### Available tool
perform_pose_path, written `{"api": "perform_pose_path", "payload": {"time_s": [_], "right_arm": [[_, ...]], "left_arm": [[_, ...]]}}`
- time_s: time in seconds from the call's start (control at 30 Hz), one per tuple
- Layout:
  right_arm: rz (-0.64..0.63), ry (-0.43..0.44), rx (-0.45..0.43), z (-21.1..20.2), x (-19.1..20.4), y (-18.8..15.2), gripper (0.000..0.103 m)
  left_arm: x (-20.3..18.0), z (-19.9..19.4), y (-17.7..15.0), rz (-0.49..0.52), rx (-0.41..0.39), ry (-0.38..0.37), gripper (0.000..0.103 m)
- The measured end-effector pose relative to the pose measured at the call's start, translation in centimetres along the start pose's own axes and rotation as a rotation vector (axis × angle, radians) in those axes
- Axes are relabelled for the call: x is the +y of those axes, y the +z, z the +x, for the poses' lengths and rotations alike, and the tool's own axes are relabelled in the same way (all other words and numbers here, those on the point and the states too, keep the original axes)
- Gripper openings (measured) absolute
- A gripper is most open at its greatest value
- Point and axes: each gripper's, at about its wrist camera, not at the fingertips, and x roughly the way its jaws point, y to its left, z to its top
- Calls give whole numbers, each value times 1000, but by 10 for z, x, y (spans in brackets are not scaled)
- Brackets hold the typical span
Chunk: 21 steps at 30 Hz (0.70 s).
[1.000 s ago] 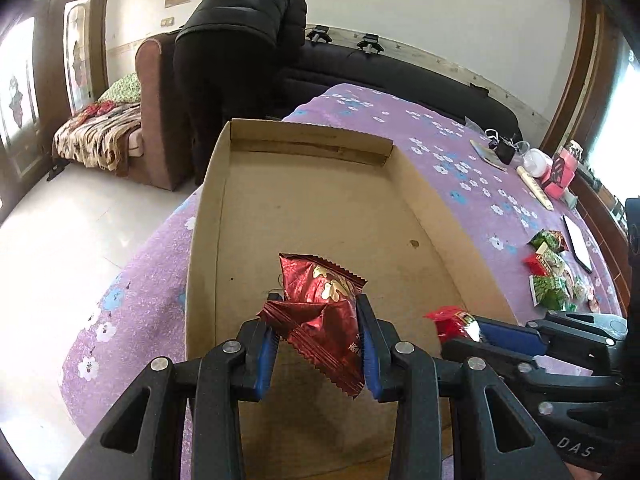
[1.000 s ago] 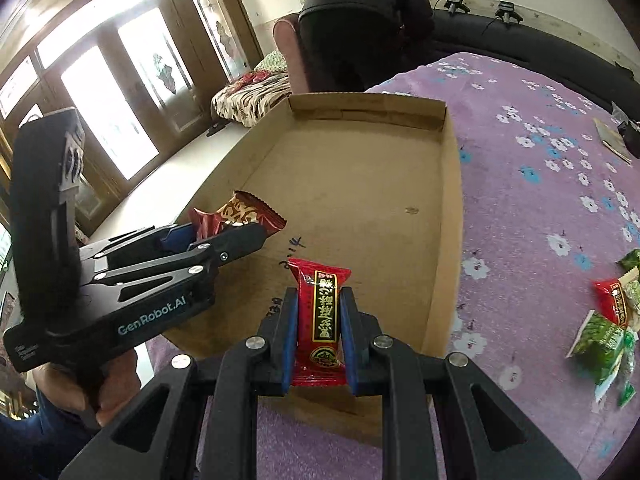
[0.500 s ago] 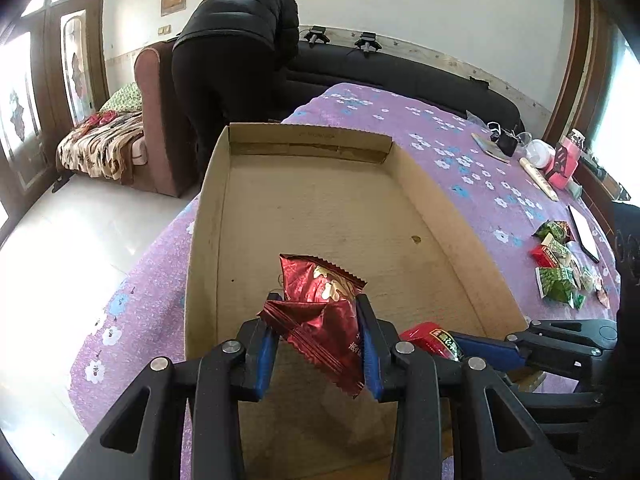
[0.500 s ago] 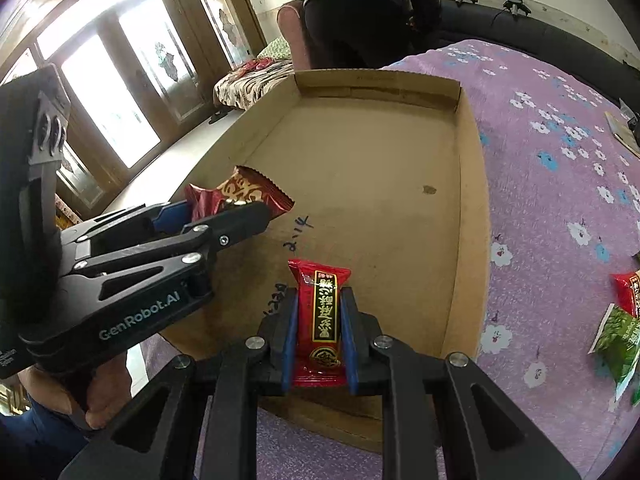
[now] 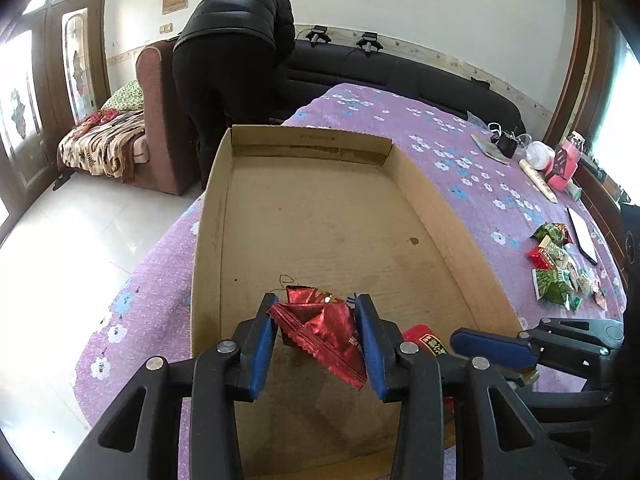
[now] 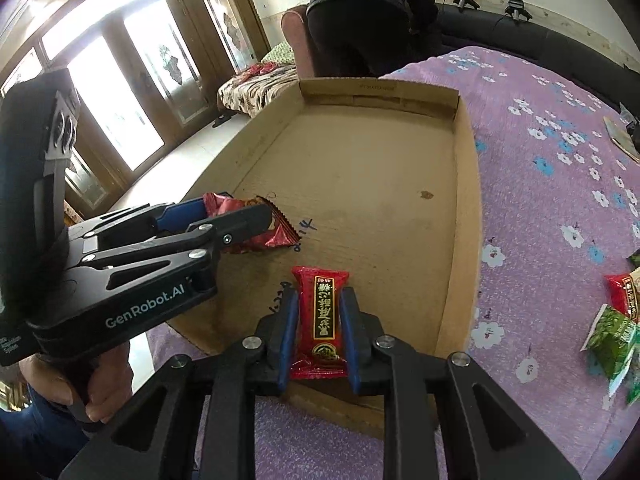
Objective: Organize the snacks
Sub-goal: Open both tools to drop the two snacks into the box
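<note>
left gripper (image 5: 316, 332) clamps foil pack (image 5: 320, 330), right gripper (image 6: 319, 322) clamps red bar (image 6: 321, 320); box (image 5: 424, 188) floor just ahead: lower, then release flat.

We hold our left gripper (image 5: 316, 330) level and pointing forward, its blue-padded fingers (image 5: 262, 332) pressed against a crumpled wrapper between them. Our right gripper (image 6: 319, 322) sits just beside it, slightly behind, fingers (image 6: 289, 326) clamped on a flat packet. Our left hand (image 6: 92, 384) wraps the left handle from below.
</note>
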Motion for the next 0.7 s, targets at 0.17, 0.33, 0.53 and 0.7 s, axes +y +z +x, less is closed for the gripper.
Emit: {"api": "perform_pose_path", "payload": {"time_s": [0.17,0.33,0.53,0.7], "right_arm": [[13,13,-41,-19,-5,0,28],[34,20,-74,-38,-12,-2,30],[89,21,-112,-62,-33,-5,30],[140,-11,-146,-85,-60,-10,30]], "left_arm": [[-3,-9,2,6,-20,1,46],[-10,-13,4,16,-26,-3,46],[-25,-17,6,42,-25,-14,46],[-43,-19,9,74,-21,-29,46]]}}
